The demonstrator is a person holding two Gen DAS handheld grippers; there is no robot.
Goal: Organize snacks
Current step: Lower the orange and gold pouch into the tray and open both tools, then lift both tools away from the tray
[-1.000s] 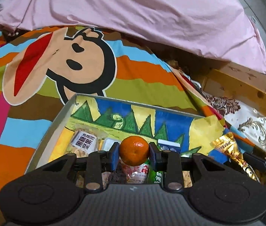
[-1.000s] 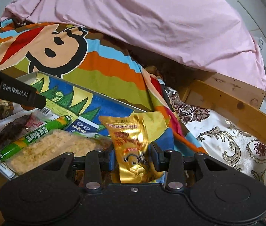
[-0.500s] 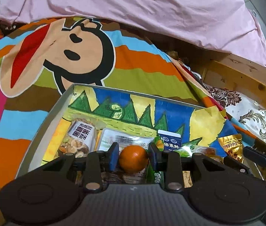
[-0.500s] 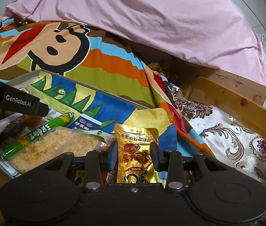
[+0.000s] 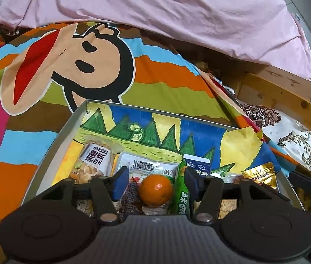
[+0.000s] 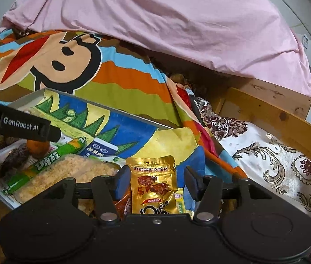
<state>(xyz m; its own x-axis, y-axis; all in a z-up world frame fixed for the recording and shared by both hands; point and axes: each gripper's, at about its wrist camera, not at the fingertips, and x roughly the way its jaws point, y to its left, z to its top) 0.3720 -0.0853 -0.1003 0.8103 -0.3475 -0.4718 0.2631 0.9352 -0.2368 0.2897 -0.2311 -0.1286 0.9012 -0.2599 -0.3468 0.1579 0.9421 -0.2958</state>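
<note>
A shallow box [image 5: 52, 140] with a painted lining lies on the striped monkey blanket and holds several snack packs. A small orange [image 5: 155, 189] rests on those packs between the opening jaws of my left gripper [image 5: 154, 181], and the blue pads stand clear of it. In the right wrist view a gold snack pouch [image 6: 153, 183] lies at the box's right end between the opening jaws of my right gripper [image 6: 154, 182], with gaps on both sides. The left gripper's finger [image 6: 23, 127] crosses that view above the orange [image 6: 37, 147]. A green sausage stick [image 6: 43, 162] lies beside a floss pack.
A pink quilt [image 5: 155, 11] is heaped behind the blanket. A wooden bed frame [image 6: 271, 114] and a floral sheet [image 6: 265, 160] lie to the right of the box. The right gripper's finger [image 5: 309, 183] shows at the left wrist view's right edge.
Both grippers have opened. The orange has left the left pads and rests lower on the packs. The gold pouch has dropped flat from the right pads into the box.
</note>
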